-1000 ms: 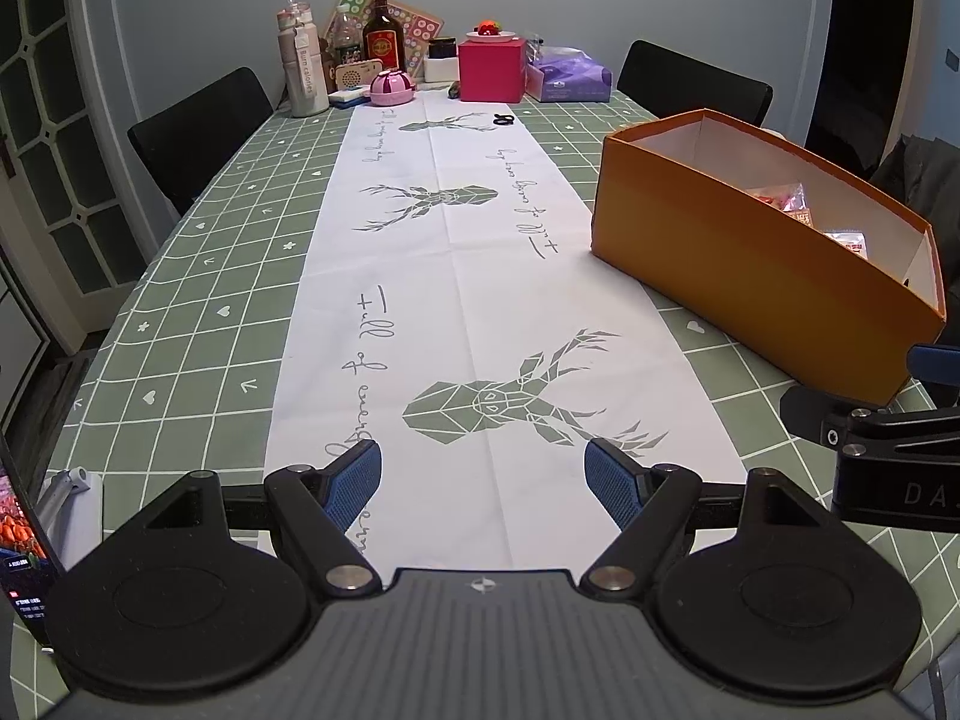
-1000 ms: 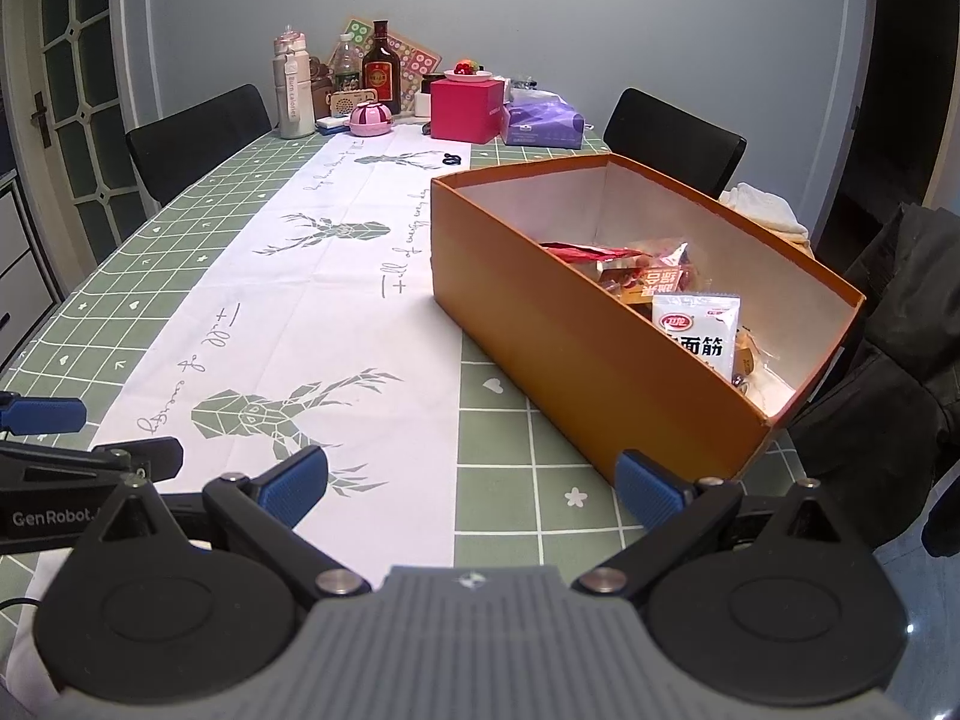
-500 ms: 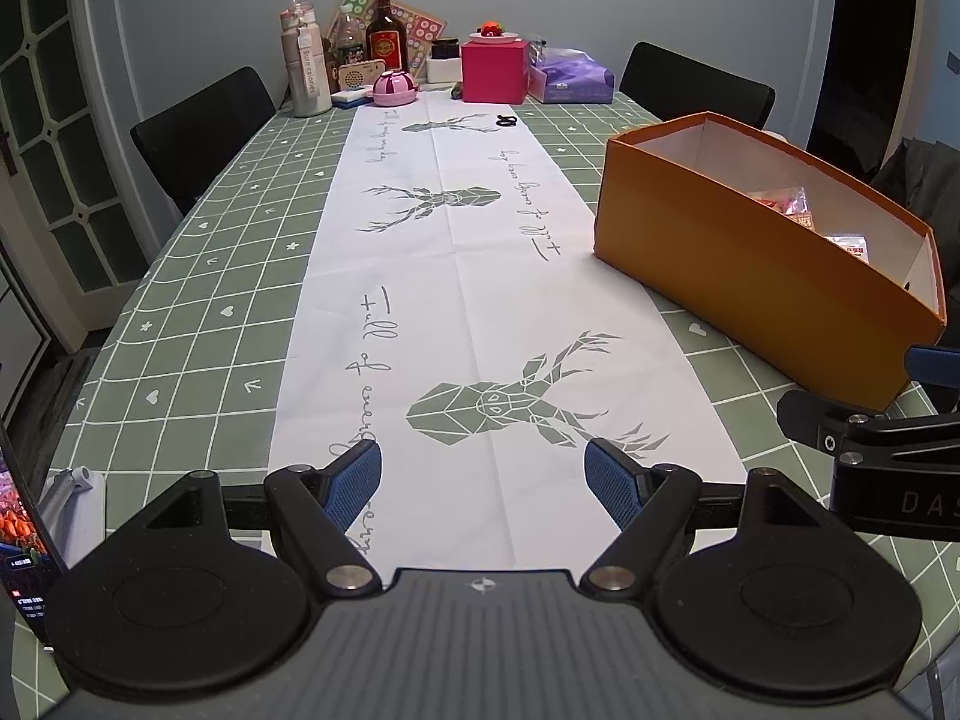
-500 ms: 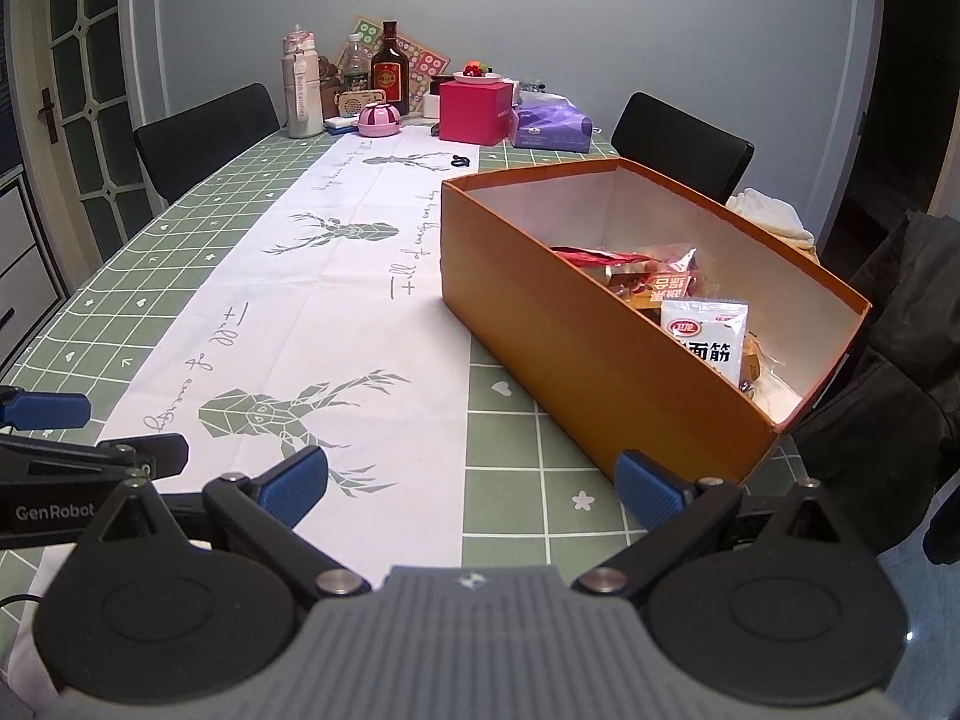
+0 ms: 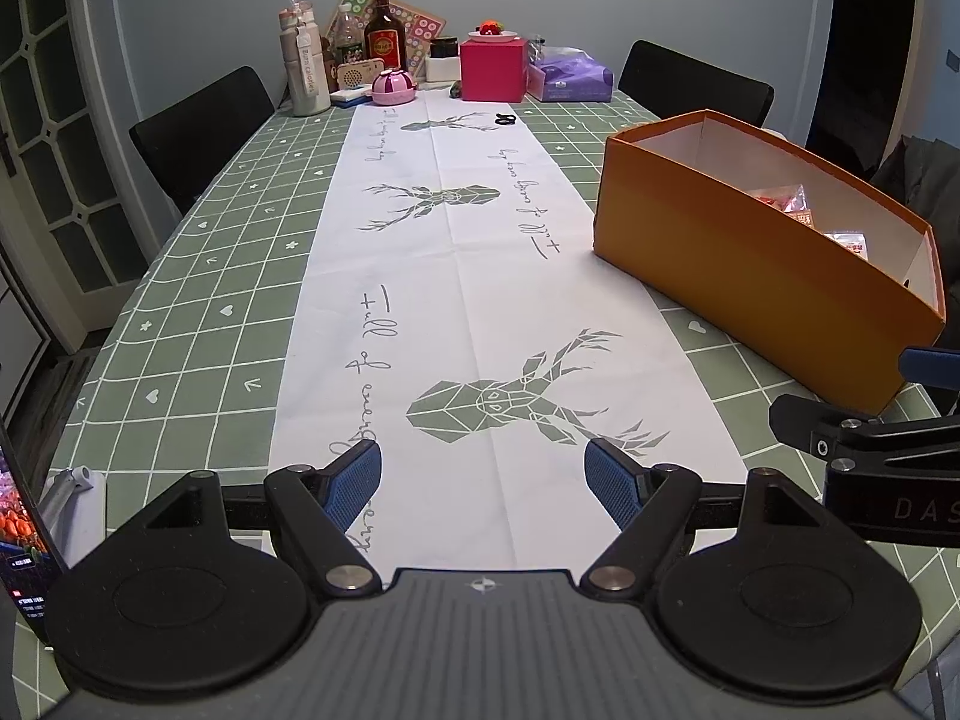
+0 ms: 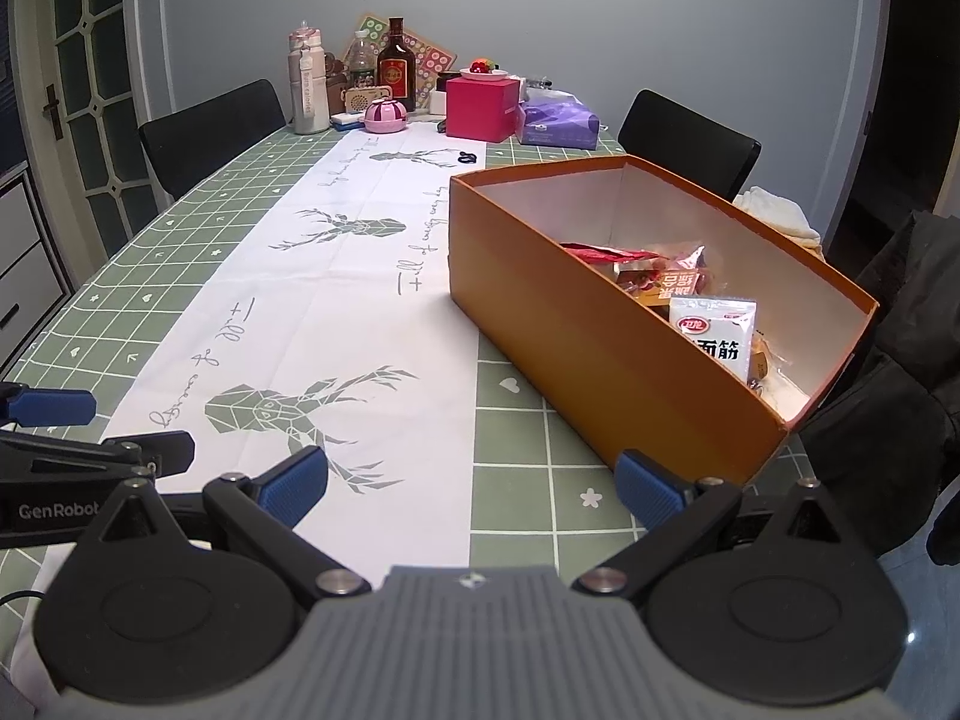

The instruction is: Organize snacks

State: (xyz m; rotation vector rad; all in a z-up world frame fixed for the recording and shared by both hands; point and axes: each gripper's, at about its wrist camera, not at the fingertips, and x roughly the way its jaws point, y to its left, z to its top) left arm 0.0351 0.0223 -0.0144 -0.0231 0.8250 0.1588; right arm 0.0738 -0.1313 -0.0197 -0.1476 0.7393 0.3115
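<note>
An orange cardboard box (image 6: 606,348) stands open on the right side of the table and holds several snack packets, among them a white packet with red print (image 6: 717,333) and a red one (image 6: 606,253). The box also shows in the left wrist view (image 5: 756,264), with packets (image 5: 786,204) just visible inside. My left gripper (image 5: 483,483) is open and empty, low over the white runner near the table's front edge. My right gripper (image 6: 474,483) is open and empty, in front of the box's near corner.
A white runner with deer prints (image 5: 474,276) lies along the green checked tablecloth. Bottles, a pink box (image 6: 482,108), a purple tissue pack (image 6: 558,123) and small items crowd the far end. Black chairs (image 6: 210,132) stand on both sides. A phone screen (image 5: 18,534) is at front left.
Both grippers have drawn back and risen slightly, so the table and box look a little farther. Both stay open and empty.
</note>
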